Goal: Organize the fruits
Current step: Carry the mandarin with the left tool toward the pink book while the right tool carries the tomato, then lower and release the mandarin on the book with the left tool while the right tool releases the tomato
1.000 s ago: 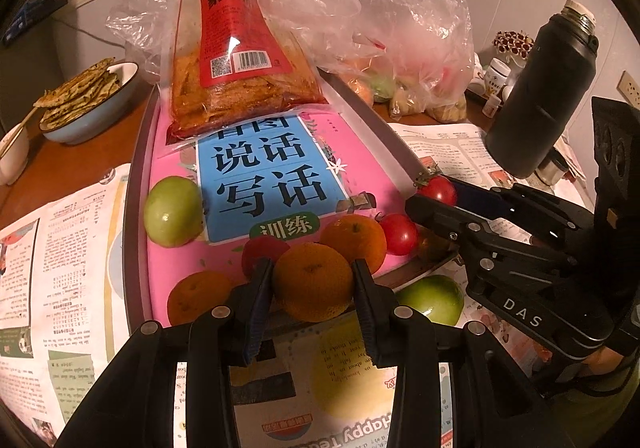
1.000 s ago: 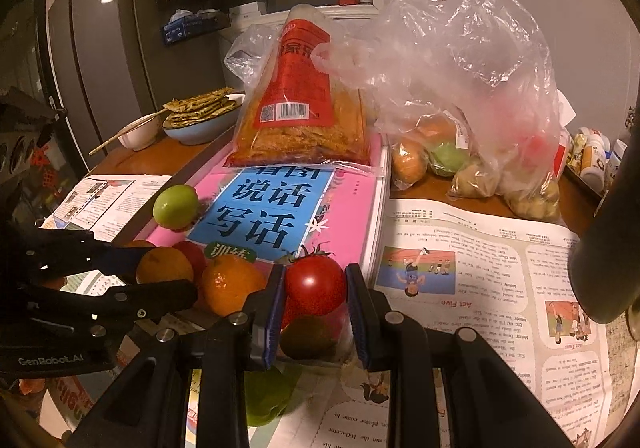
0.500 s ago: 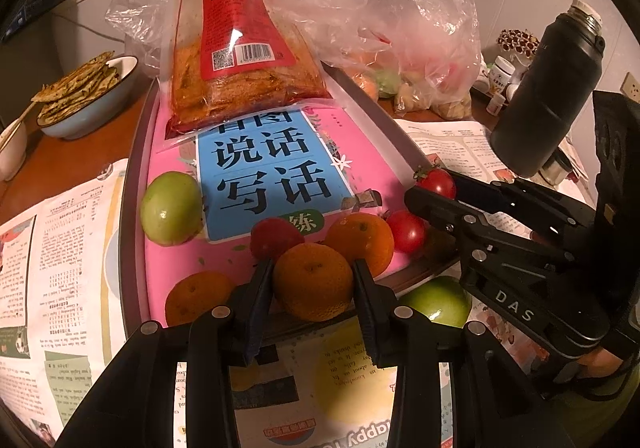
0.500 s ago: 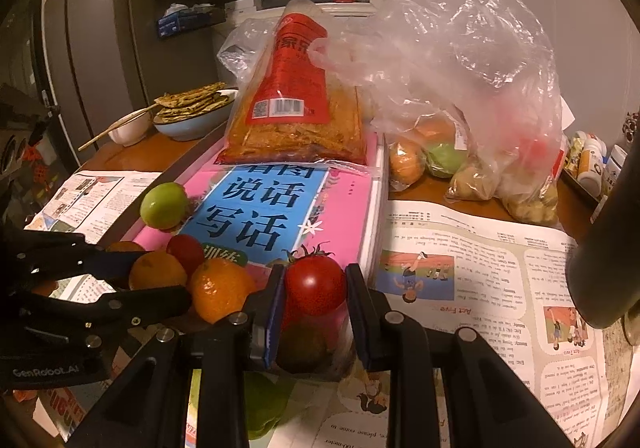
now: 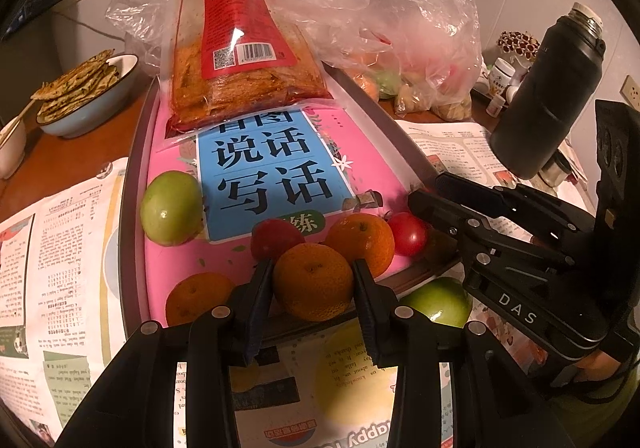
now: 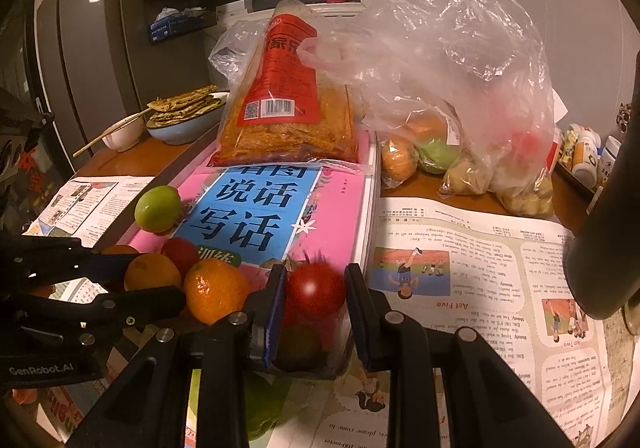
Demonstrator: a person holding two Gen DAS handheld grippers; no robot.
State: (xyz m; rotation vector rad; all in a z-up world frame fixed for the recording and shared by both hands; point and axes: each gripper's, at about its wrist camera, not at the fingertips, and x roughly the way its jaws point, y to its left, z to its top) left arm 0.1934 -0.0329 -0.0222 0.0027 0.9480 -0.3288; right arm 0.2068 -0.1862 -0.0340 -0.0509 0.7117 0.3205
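My left gripper (image 5: 313,279) clamps mandarin (image 5: 312,280) at near edge of pink book (image 5: 372,168). My right gripper (image 6: 316,290) clamps tomato (image 6: 316,288) at book's near right corner. From held mandarin: second orange (image 5: 362,242) at 1 o'clock, touching; red fruit (image 5: 276,240) at 11; third orange (image 5: 198,298) at 8; green apple (image 5: 172,206) at 10, on book. Another green apple (image 5: 438,306) at 3, on newspaper (image 5: 60,248). Snack bag (image 5: 240,48) at 12, far end of book.
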